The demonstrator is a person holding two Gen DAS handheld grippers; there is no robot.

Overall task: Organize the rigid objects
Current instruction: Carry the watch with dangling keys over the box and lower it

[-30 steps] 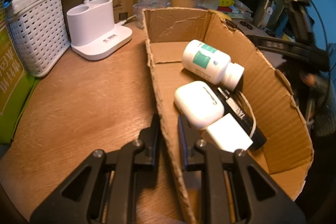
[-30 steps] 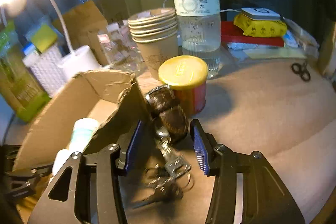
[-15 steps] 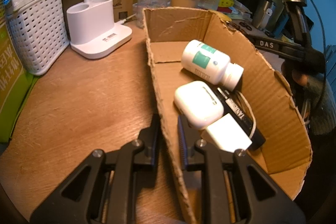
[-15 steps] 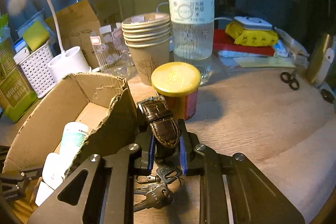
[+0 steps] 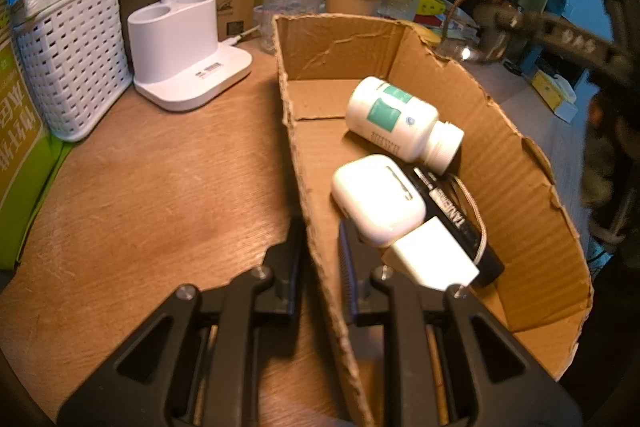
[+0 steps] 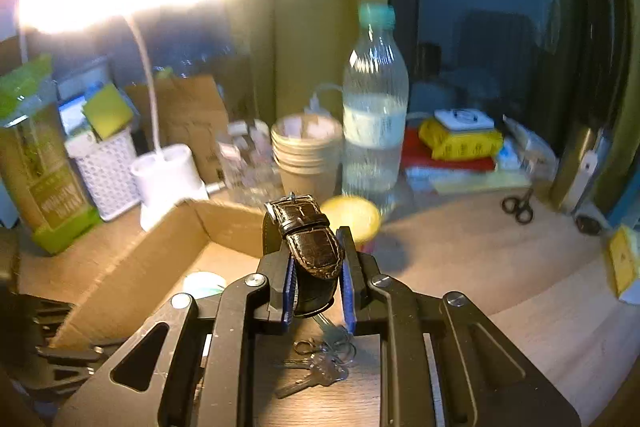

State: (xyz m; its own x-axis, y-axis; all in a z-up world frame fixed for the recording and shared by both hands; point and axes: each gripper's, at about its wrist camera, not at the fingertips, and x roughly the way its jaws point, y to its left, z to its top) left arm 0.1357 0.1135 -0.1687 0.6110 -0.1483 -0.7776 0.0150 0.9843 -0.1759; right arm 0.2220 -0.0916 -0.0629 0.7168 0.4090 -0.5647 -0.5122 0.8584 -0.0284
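Observation:
My left gripper (image 5: 320, 247) is shut on the near wall of the open cardboard box (image 5: 516, 163). Inside the box lie a white pill bottle (image 5: 400, 123), a white earbuds case (image 5: 376, 201), a white charger (image 5: 432, 259) and a black item with a cord (image 5: 460, 223). My right gripper (image 6: 316, 267) is shut on a brown leather watch (image 6: 312, 239) and holds it in the air beside the box (image 6: 152, 255). The watch also shows blurred in the left wrist view (image 5: 492, 23), above the box's far right rim. A bunch of keys (image 6: 320, 363) lies on the table below it.
A white lamp base (image 5: 180, 51), a white basket (image 5: 72, 59), stacked paper cups (image 6: 304, 159), a water bottle (image 6: 374, 115) and a yellow-lidded jar (image 6: 352, 219) stand behind the box. Small scissors (image 6: 518, 207) lie on the table at the right.
My right gripper closed on the watch strap and lifted it off the table, away from the keys. My left gripper stayed clamped on the box wall.

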